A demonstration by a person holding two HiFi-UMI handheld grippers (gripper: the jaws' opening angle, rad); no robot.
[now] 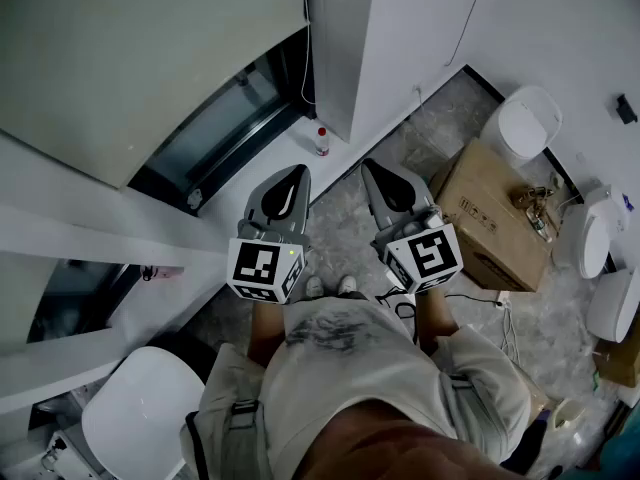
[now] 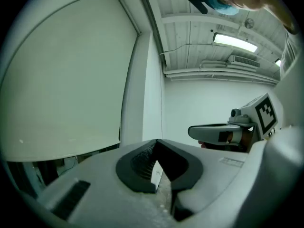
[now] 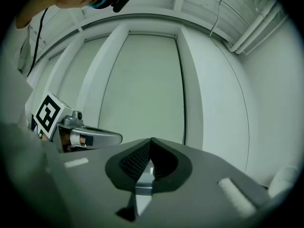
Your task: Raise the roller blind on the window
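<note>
The pale roller blind (image 1: 140, 58) covers most of the window at the upper left, and dark glass (image 1: 225, 128) shows under its bottom edge. A thin cord (image 1: 306, 68) hangs at the blind's right side. My left gripper (image 1: 290, 183) and right gripper (image 1: 385, 173) are side by side in front of my torso, short of the window and touching nothing. Both are shut and empty. The blind (image 2: 61, 80) fills the left of the left gripper view, beyond my left gripper (image 2: 156, 141). The right gripper view shows the blind (image 3: 142, 89) straight ahead of my right gripper (image 3: 152, 140).
A small red-capped bottle (image 1: 322, 141) stands on the low ledge by a white column (image 1: 390, 38). A cardboard box (image 1: 490, 218) and white ceramic fixtures (image 1: 525, 123) lie on the floor to the right. A white round seat (image 1: 140, 413) is at the lower left.
</note>
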